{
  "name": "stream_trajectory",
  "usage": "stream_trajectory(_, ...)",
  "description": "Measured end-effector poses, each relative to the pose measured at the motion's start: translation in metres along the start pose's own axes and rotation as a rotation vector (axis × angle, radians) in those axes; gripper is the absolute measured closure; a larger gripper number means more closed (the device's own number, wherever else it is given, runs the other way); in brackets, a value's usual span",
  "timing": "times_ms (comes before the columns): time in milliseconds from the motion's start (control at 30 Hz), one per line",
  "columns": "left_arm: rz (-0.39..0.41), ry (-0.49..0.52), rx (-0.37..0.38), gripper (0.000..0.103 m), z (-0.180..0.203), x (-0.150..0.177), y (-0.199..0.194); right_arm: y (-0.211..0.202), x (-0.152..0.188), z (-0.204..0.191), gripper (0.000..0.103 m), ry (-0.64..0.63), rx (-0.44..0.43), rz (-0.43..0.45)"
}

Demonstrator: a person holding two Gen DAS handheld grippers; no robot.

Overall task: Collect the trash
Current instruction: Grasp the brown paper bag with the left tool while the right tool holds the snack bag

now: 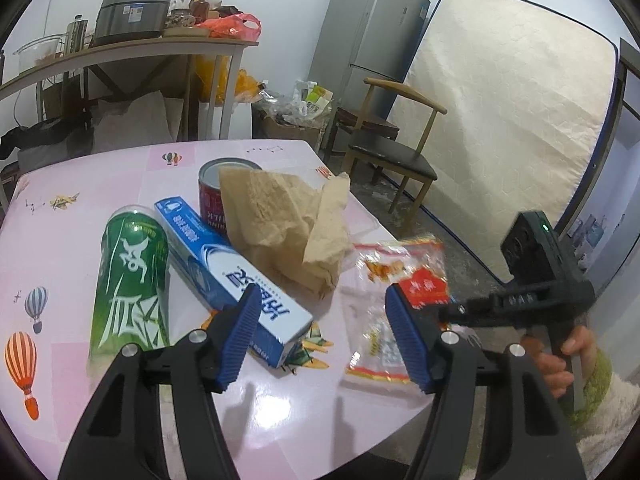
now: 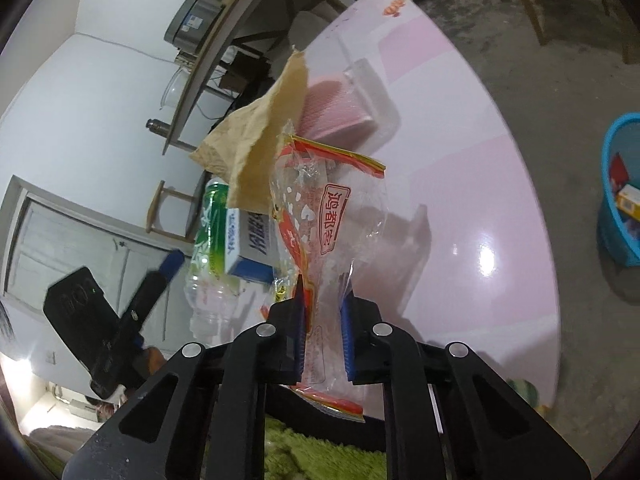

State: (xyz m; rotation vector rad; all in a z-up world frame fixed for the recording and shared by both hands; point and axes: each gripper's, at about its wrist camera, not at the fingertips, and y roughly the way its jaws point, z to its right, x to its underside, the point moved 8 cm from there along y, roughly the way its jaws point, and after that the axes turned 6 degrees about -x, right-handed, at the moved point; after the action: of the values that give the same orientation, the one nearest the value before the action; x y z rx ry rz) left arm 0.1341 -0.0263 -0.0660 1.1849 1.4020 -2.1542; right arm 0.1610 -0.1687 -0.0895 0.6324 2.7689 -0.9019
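On the pink table (image 1: 72, 216) lie a green-labelled bottle (image 1: 132, 276), a blue toothpaste box (image 1: 228, 276), a red can (image 1: 212, 200) and crumpled brown paper (image 1: 288, 224). My left gripper (image 1: 322, 300) is open just above the table, its left pad over the box end, nothing pinched. My right gripper (image 2: 323, 292) is shut on a clear wrapper with red print (image 2: 320, 216), lifted off the table beside the brown paper (image 2: 256, 148). In the left wrist view the same wrapper (image 1: 384, 320) hangs from the right gripper (image 1: 446, 314) at the table's right edge.
A blue basket (image 2: 624, 192) holding some boxes stands on the floor right of the table. A clear plastic tray (image 2: 360, 96) sits further back on the table. A wooden chair (image 1: 396, 148), fridge (image 1: 368, 32), mattress (image 1: 508, 108) and cluttered shelf (image 1: 120, 48) stand behind.
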Motion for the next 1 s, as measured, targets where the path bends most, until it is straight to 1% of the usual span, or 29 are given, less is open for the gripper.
stream_trajectory(100,-0.006,0.002,-0.021,0.04,0.002,-0.011,0.009,-0.007,0.002,0.005,0.09,0.001,0.019,0.017)
stream_trajectory(133,-0.008,0.002,-0.031,0.038,0.002,-0.015,0.013,-0.007,0.001,0.005,0.09,0.001,0.023,0.024)
stream_trajectory(167,-0.011,0.002,-0.037,0.029,0.003,-0.019,0.016,-0.009,0.0,0.007,0.09,0.003,0.025,0.032)
stream_trajectory(233,-0.004,-0.005,-0.076,0.022,0.001,-0.032,0.027,-0.014,0.001,0.011,0.09,0.009,0.022,0.045)
stream_trajectory(300,-0.006,-0.005,-0.096,0.019,0.001,-0.043,0.039,-0.017,0.001,0.016,0.09,0.017,0.017,0.054)
stream_trajectory(367,-0.024,-0.003,-0.136,0.019,-0.002,-0.048,0.053,-0.026,0.008,0.024,0.09,0.022,0.009,0.057)
stream_trajectory(467,-0.078,0.018,-0.2,0.019,-0.004,-0.051,0.079,-0.024,0.007,0.026,0.09,0.031,0.0,0.061)
stream_trajectory(567,-0.113,0.065,-0.203,0.019,0.004,-0.048,0.096,-0.025,0.007,0.028,0.09,0.034,0.0,0.066)
stream_trajectory(633,-0.122,0.104,-0.217,0.019,0.009,-0.044,0.101,-0.027,0.006,0.031,0.09,0.037,-0.003,0.07)
stream_trajectory(700,-0.133,0.14,-0.231,0.024,0.012,-0.041,0.107,-0.029,0.006,0.034,0.09,0.042,-0.009,0.075)
stream_trajectory(767,-0.158,0.155,-0.235,0.033,0.014,-0.034,0.112,-0.03,0.005,0.035,0.09,0.047,-0.014,0.079)
stream_trajectory(800,-0.167,0.152,-0.237,0.036,0.013,-0.032,0.115,-0.03,0.005,0.036,0.09,0.05,-0.016,0.08)
stream_trajectory(867,-0.19,0.133,-0.23,0.046,0.011,-0.029,0.118,-0.031,0.005,0.038,0.09,0.053,-0.018,0.081)
stream_trajectory(900,-0.197,0.123,-0.229,0.048,0.01,-0.027,0.119,-0.032,0.005,0.039,0.09,0.055,-0.02,0.082)
stream_trajectory(967,-0.21,0.105,-0.225,0.057,0.008,-0.024,0.12,-0.034,0.005,0.041,0.09,0.06,-0.024,0.085)
stream_trajectory(1000,-0.219,0.096,-0.222,0.06,0.008,-0.023,0.121,-0.035,0.005,0.041,0.09,0.062,-0.025,0.087)
